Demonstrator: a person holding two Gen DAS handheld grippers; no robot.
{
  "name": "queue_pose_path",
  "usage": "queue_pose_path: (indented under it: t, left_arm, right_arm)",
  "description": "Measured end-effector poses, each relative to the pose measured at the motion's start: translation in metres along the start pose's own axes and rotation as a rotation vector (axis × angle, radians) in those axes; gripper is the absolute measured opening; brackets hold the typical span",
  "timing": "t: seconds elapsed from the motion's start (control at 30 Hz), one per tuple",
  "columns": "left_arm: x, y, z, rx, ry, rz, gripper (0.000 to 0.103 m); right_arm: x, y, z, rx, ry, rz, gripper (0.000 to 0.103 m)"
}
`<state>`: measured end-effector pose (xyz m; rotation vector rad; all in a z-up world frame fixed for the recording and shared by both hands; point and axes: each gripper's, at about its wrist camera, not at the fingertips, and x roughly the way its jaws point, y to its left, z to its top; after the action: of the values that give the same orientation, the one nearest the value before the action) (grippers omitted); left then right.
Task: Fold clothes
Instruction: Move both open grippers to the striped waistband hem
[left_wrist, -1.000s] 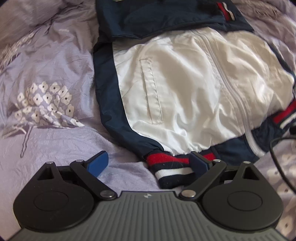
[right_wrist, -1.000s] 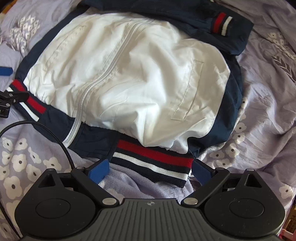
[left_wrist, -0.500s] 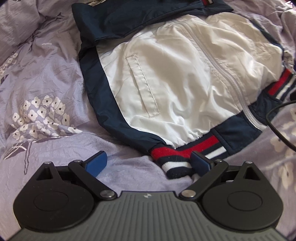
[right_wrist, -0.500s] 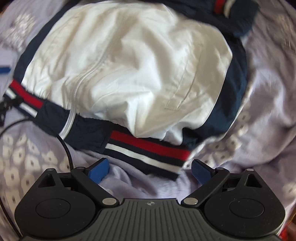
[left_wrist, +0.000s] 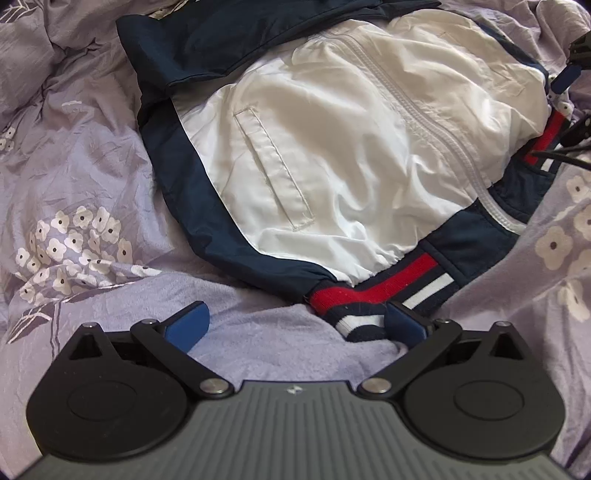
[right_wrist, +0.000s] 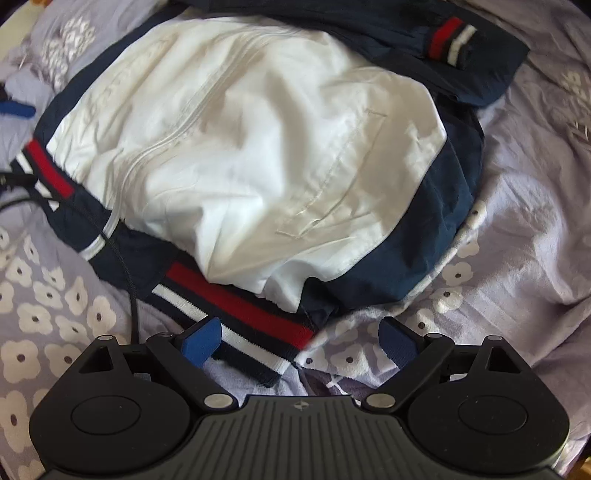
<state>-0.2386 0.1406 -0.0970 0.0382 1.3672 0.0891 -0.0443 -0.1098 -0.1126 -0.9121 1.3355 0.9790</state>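
Bed: lilac flowered bedspread (left_wrist: 92, 177), rumpled, is what I work on, with bare cloth on both sides of the garment.
Jacket: navy and white jacket (left_wrist: 332, 147) lies front up, zip shut, in the middle of the bed.
Progress: I judge it early; a navy sleeve (right_wrist: 461, 48) is folded across the top, while the body is still full length.
Hem: striped hem band (right_wrist: 236, 314) is the nearest edge in both views, and both corners are free.
Left gripper (left_wrist: 295, 325): jaws spread, the right finger touching the hem's corner, nothing pinched.
Right gripper (right_wrist: 299, 339): jaws spread, straddling the other hem corner, not closed on it.
Cable: black cable (right_wrist: 122, 254) crosses the hem; I'd mind it when lifting.
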Motion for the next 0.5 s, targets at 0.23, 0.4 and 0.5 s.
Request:
queue_pose_path:
  t: [0.23,0.4,0.5]
  left_arm:
    - [0.001,-0.001,-0.001,-0.009,-0.013,0.014,0.103]
    - [0.001,-0.004,-0.002,-0.01,-0.018,0.031,0.103]
    - [0.0,-0.007,-0.003,-0.007,-0.025,0.047,0.103]
  right_arm:
    - [0.004,-0.007,-0.006,-0.038,-0.033,0.051,0.092]
    - [0.007,0.011,-0.008,-0.085,0.002,0.128,0.079]
    - [0.007,0.018,-0.005,-0.097,-0.004,0.103,0.077]
